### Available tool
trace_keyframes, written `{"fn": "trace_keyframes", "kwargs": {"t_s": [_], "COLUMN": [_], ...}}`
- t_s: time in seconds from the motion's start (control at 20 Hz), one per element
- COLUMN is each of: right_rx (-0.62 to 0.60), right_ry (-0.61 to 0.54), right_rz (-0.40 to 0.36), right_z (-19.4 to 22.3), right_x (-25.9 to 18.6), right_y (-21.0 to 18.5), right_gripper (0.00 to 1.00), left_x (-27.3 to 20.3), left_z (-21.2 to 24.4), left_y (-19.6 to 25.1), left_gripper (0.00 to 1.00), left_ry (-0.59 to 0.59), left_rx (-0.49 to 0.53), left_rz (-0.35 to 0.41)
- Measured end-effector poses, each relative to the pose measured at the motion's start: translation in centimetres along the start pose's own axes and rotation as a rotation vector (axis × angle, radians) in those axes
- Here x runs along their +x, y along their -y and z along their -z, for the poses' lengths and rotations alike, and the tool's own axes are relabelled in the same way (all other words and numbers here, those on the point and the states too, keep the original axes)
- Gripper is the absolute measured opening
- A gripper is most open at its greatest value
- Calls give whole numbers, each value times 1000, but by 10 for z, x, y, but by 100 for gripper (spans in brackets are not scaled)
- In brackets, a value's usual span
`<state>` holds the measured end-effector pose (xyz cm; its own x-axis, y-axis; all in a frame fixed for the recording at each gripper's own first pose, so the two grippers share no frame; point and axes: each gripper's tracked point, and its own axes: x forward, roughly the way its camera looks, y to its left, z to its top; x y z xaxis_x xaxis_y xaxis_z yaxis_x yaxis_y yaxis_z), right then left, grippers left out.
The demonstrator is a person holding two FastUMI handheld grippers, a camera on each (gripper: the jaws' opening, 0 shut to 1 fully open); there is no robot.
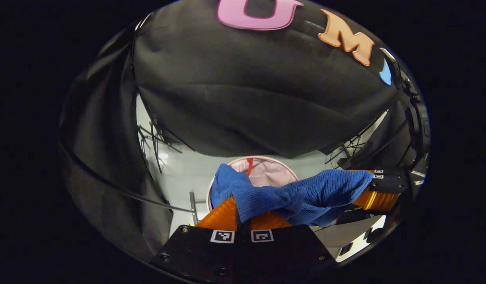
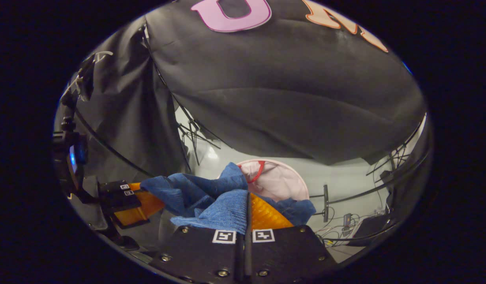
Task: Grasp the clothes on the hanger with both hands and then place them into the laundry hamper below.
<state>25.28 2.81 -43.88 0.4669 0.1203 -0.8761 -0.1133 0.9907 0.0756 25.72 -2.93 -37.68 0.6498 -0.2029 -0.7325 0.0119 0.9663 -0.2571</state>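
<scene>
Left gripper view is showing the left claw (image 1: 241,215) pinching shut on one end of the blue knitted garment (image 1: 306,193), the cloth bunching over its fingers and stretching away to the right, where the other claw (image 1: 379,189) is gripping the far end. Below and behind the cloth, the round pale laundry hamper (image 1: 274,167) with a red handle is standing open on the light floor (image 1: 179,173), almost straight under the garment. In the right gripper view, the left claw (image 2: 132,199) is sitting at the left edge holding its end, the garment (image 2: 203,193) is sagging between the two, and the right claw (image 2: 246,213) is closing tight on a fold of it, with the hamper (image 2: 284,177) just beyond. The carrying step seems to be under way: the garment is off any hanger and hanging above the hamper. Next, both claws probably need to be lowering together over the opening and then opening, so neither end is draping over the rim.
</scene>
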Motion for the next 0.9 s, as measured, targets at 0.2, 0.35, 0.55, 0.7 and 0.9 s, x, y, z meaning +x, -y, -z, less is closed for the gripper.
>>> {"fn": "trace_keyframes", "kwargs": {"t_s": [0.2,0.35,0.55,0.7,0.9], "right_rx": [4,4,-33,-8,-2], "right_ry": [-81,-145,-197,-191,-155], "right_rz": [40,46,59,42,48], "right_z": [15,27,39,36,29], "right_x": [20,28,47,42,31], "right_y": [6,2,4,1,3], "right_gripper": [1,1,2,2,2], "left_x": [12,19,19,20,17], "left_z": [24,35,44,36,36], "left_y": [-9,-13,-16,-12,-4], "left_gripper": [2,2,2,6,31], "left_ry": [-111,-167,-219,-191,-164], "left_rx": [6,-8,-17,-50,-37], "left_rz": [-28,-29,-41,-59,-55]}}
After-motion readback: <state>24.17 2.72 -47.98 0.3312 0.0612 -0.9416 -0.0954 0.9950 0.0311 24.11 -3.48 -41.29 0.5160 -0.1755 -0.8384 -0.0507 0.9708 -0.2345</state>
